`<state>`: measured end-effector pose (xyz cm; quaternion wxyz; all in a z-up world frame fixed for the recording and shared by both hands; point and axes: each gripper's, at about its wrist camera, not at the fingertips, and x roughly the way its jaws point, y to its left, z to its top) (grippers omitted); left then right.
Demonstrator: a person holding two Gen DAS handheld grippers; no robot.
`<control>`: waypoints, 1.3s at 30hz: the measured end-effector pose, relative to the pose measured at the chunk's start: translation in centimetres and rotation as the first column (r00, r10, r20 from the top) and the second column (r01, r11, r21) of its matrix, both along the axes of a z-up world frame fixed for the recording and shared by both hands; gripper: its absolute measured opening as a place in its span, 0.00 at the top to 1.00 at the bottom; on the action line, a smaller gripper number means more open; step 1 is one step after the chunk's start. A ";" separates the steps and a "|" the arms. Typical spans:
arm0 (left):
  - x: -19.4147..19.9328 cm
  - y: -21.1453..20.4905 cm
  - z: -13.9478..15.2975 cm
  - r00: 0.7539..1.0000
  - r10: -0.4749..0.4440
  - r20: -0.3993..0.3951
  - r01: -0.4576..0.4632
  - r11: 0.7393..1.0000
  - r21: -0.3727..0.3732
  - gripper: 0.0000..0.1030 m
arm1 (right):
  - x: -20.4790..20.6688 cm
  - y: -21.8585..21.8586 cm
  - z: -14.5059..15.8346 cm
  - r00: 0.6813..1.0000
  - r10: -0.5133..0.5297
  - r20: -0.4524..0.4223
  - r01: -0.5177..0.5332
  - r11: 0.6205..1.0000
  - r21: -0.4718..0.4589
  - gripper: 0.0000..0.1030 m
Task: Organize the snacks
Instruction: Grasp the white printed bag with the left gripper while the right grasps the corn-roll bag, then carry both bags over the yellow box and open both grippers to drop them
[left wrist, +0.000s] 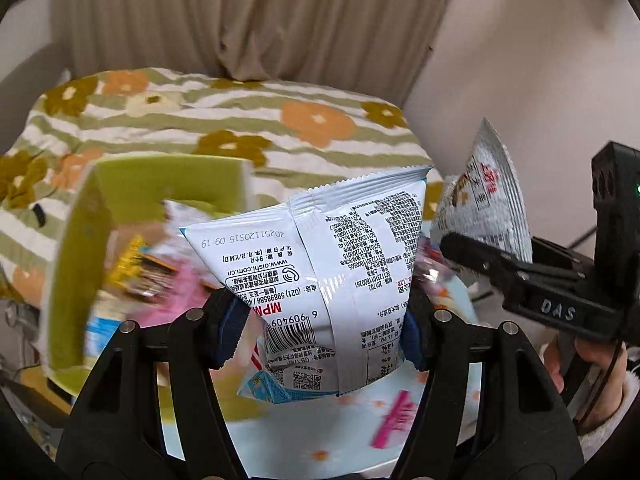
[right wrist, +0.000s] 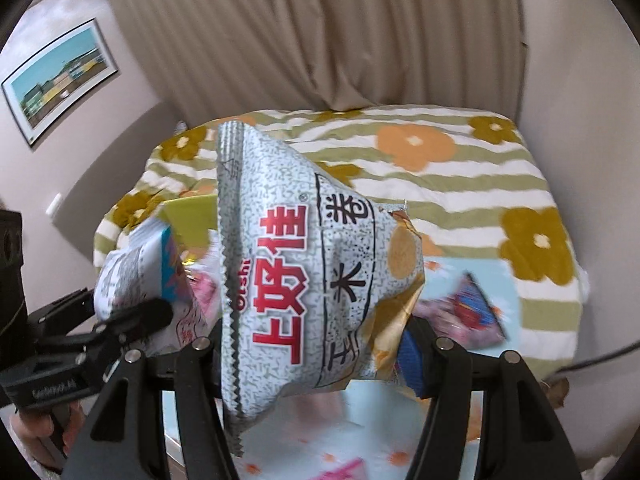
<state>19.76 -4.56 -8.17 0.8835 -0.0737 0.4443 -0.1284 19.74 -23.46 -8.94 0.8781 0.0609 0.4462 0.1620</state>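
My left gripper (left wrist: 316, 320) is shut on a white and light-blue snack bag (left wrist: 320, 264), held up with its printed back toward the camera. My right gripper (right wrist: 316, 344) is shut on a grey speckled snack bag with red letters (right wrist: 304, 272); that bag also shows at the right of the left wrist view (left wrist: 492, 200). A green box (left wrist: 120, 208) holding several snack packs stands at the left, blurred; its rim shows in the right wrist view (right wrist: 188, 208). A purple snack pack (right wrist: 464, 312) lies on the light-blue mat (right wrist: 508, 280).
A bed with a green striped, flowered cover (left wrist: 248, 120) fills the background, curtains behind it. The light-blue flowered mat (left wrist: 312, 432) lies under both grippers, with a pink pack (left wrist: 396, 420) on it. A framed picture (right wrist: 56, 76) hangs on the left wall.
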 end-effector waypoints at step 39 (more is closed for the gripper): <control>8.1 21.2 -8.1 0.984 0.106 -0.142 -0.102 0.994 0.040 0.05 | 8.5 18.9 -5.1 0.984 0.110 -0.138 -0.110 0.994 0.003 0.43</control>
